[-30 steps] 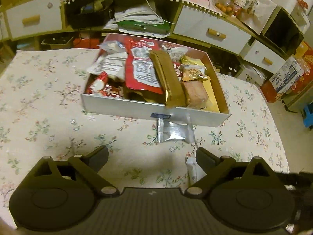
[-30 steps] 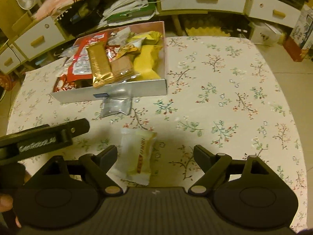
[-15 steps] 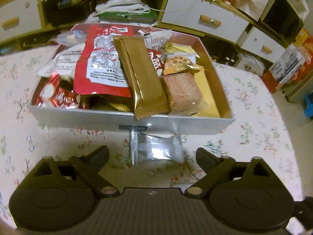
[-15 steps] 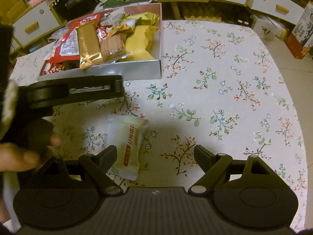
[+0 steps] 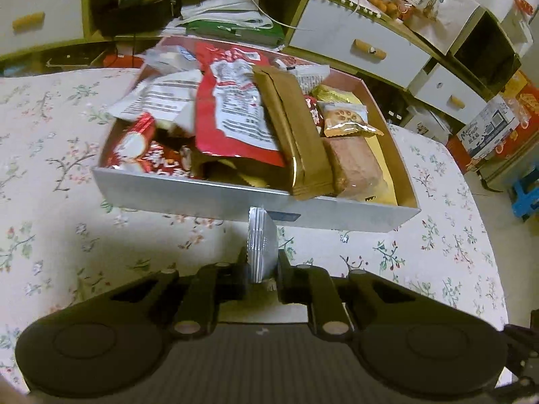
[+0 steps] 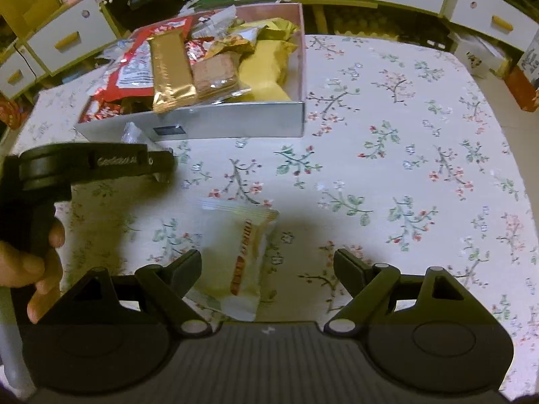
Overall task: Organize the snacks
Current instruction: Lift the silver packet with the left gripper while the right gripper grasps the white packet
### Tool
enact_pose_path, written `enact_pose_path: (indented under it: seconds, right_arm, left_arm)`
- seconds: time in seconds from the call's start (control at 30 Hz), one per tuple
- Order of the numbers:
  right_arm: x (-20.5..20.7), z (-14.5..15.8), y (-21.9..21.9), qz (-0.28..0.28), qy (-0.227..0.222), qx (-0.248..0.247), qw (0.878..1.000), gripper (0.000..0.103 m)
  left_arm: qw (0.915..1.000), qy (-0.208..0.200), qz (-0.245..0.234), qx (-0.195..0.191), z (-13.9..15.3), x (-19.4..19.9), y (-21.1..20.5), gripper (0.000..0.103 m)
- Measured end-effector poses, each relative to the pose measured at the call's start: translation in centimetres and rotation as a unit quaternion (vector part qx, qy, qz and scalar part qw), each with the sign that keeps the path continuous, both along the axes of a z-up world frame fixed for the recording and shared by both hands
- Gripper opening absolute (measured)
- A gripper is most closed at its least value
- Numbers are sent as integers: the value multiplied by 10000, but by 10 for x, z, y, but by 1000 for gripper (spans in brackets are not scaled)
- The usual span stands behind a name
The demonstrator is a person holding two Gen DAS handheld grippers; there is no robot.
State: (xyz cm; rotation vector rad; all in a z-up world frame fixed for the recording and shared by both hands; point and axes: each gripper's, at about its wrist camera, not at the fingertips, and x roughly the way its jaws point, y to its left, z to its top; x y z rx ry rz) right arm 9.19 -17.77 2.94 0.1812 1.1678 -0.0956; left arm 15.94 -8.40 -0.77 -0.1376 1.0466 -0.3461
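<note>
My left gripper [image 5: 262,274] is shut on a silver foil snack packet [image 5: 261,244], held on edge just in front of the snack box [image 5: 209,198]. The box is silver-walled and full of wrapped snacks, with a gold bar [image 5: 293,134] lying over its front rim. In the right wrist view the left gripper [image 6: 97,165] shows from the side, near the box [image 6: 235,121], with the silver packet [image 6: 133,133] poking out. My right gripper [image 6: 267,264] is open and empty. A white and yellow snack packet [image 6: 235,259] lies on the floral tablecloth between its fingers, nearer the left one.
The floral table [image 6: 387,168] stretches to the right of the box. Behind it stand white drawer units [image 5: 353,47] and shelves with papers [image 5: 232,17]. Cardboard boxes [image 5: 495,128] and a blue stool [image 5: 525,198] sit on the floor at the right.
My left gripper closed on the silver packet in front of the box and lifted it on edge. The right gripper edged forward over the white and yellow packet and stayed open.
</note>
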Motion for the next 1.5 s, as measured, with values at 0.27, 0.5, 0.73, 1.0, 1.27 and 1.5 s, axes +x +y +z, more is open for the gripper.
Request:
enact_pose_path:
  seconds: [0.27, 0.5, 0.73, 1.0, 1.27, 1.5]
  right_arm:
    - [6, -8, 22, 120, -86, -122, 9998, 78]
    - [8, -16, 30, 14, -29, -94, 10000, 43]
    - [4, -7, 35, 60, -131, -86, 9999, 43]
    - [1, 5, 36, 187, -391, -103, 9990, 43]
    - [-4, 20, 34, 361, -672, -94, 9970, 43]
    - [-6, 26, 28, 403, -802, 72, 9959, 43]
  left_arm:
    - [9998, -40, -52, 201, 13, -16, 9, 17]
    - [9989, -154, -38, 444, 26, -35, 13, 17]
    - [9980, -225, -29, 593, 34, -45, 13, 17]
    - [9965, -378, -47, 744, 40, -52, 12, 17]
    - [9972, -452, -31, 591, 50, -55, 15, 17]
    - [9979, -482, -18, 425, 56, -54, 17, 17]
